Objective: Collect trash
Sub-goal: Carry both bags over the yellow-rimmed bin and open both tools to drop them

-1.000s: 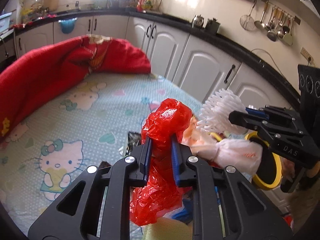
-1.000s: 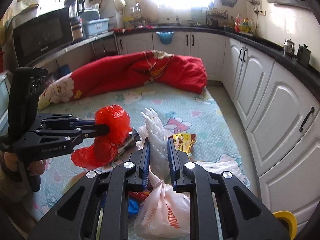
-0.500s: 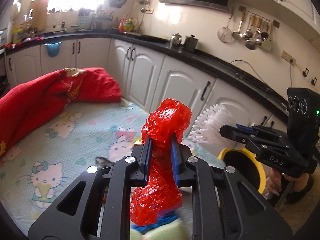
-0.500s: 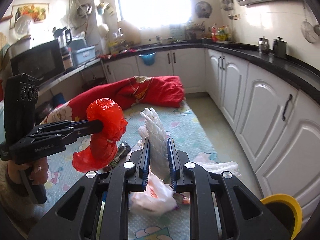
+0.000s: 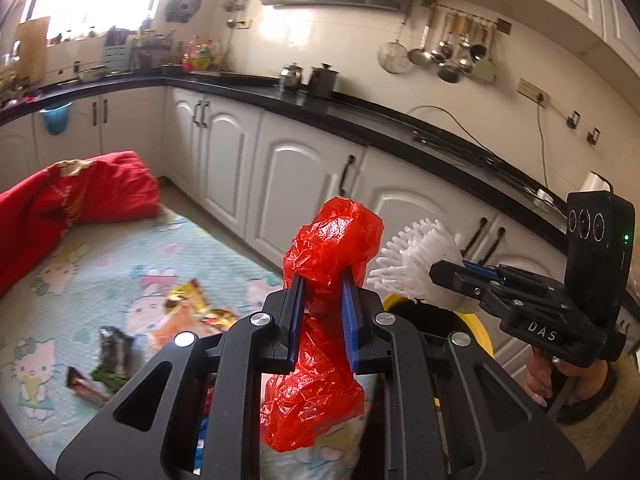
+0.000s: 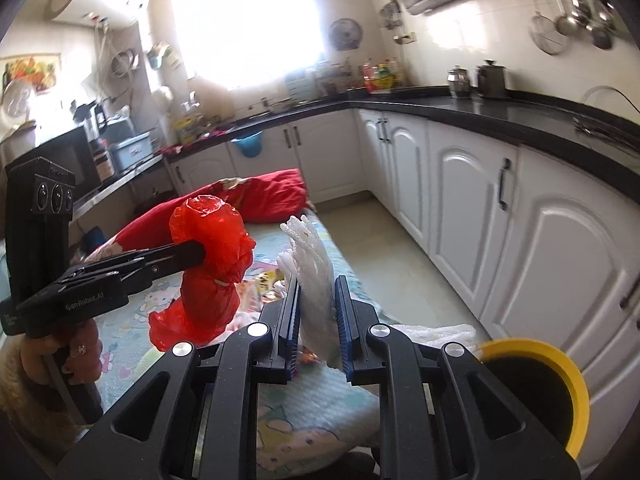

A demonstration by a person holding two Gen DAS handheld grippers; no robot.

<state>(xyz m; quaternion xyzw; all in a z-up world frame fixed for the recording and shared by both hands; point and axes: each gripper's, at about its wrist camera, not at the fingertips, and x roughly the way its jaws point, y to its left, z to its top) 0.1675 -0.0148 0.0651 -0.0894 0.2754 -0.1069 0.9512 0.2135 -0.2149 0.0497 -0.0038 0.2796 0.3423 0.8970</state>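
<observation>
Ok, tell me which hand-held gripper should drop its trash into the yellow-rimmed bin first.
Right, probably. The right hand-held gripper, shut on the white foam net, sits over the yellow-rimmed bin; the left hand-held gripper holds its red plastic bag beside the rim.

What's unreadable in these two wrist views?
- Yellow bin: inside is dark in both views, and the frame edge crops it in the right wrist view.
- Wrappers on the blanket: blurred in the left view, labels unreadable.
- Red bag: contents hidden by crumpled plastic.

Cartoon-print sheet [image 5: 100,264] carries snack wrappers [image 5: 188,308] and red quilt [image 5: 72,196].
</observation>
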